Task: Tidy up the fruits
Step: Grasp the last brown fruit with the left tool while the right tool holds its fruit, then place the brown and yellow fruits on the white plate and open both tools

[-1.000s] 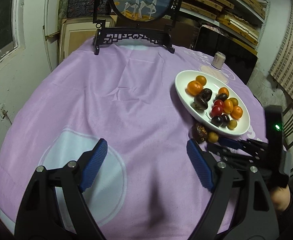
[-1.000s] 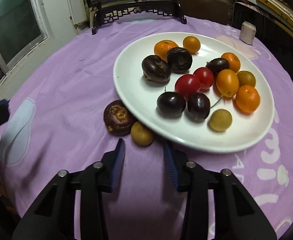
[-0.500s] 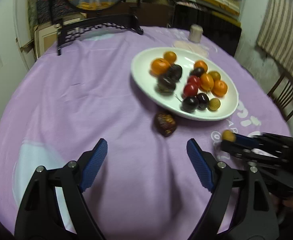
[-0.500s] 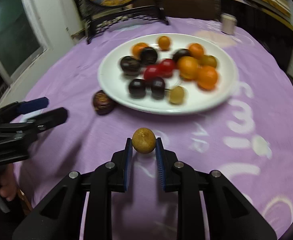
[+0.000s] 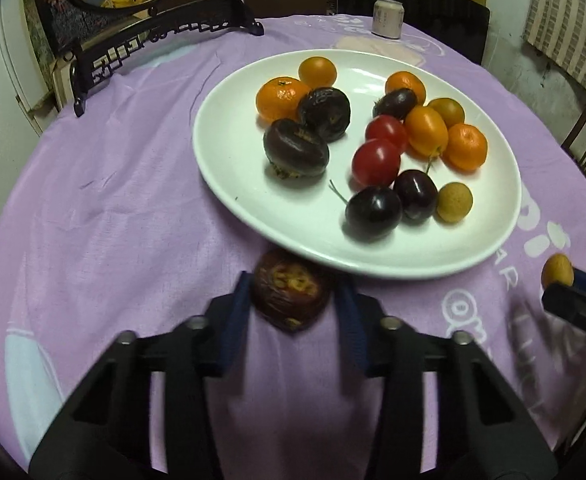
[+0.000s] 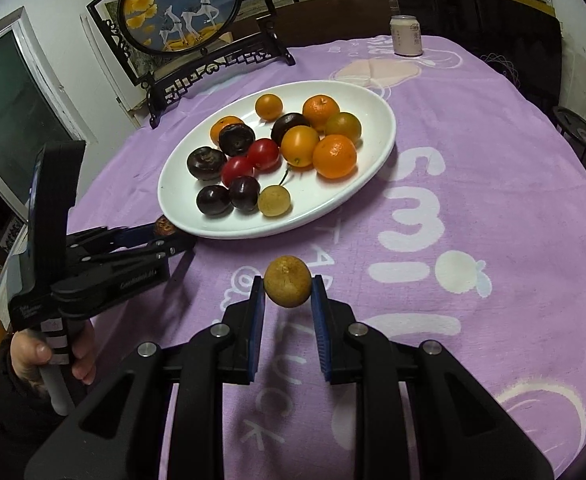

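Left tongs [image 5: 293, 298] angled down at the cloth [image 5: 113, 208], jaws just drawn in around the dark wrinkled fruit [image 5: 291, 294] lying against the near rim of the plate [image 5: 253, 196]; blue pads at both its sides, seemingly touching. Right tongs [image 6: 288, 294] clamped on a small tan fruit [image 6: 287, 286], lifted clear of the cloth, near side of the plate and right of the left tongs.

Only in the right-wrist view: a hand [image 6: 49, 354] wrapped round the left tongs' grip at the left edge, fingers curled under, tongs reaching across toward the plate's near-left rim; the whole round deer screen [image 6: 181, 8] on its black stand; white lettering on the cloth. Only in the left-wrist view: the wrinkled fruit's full face between the pads, and the right tongs' tips with the tan fruit poking in at the right edge.

In both: plate heaped with orange, red, dark and tan fruit; a can [image 5: 388, 17] at the table's far side.
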